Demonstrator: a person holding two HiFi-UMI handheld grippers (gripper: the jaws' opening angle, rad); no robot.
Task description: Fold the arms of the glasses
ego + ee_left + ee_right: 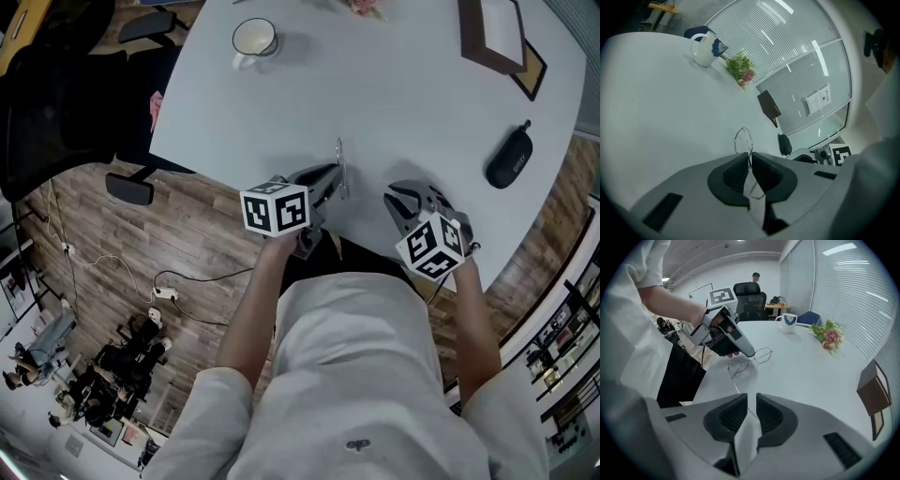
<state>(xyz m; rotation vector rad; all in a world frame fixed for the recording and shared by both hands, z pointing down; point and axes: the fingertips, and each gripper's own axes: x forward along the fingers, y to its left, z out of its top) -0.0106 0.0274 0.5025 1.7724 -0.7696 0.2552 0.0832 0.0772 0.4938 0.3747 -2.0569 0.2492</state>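
We see thin wire-rimmed glasses (751, 358) with round lenses, pinched at the frame by the left gripper (751, 157), near the white table's (394, 103) edge. One slim arm sticks out unfolded.

left gripper (330, 180): points forward and a little down. Its jaws are squeezed together on the thin frame of the glasses (743, 138).
right gripper (396, 199): tips steeply down. Its jaws sit a little apart with a small gap, and the pads press on nothing.
left arm (251, 305): bare, reaching forward, white sleeve pushed up.
right arm (471, 314): bare, reaching forward, white sleeve pushed up.
left hand (723, 327): wrapped round its gripper's handle.
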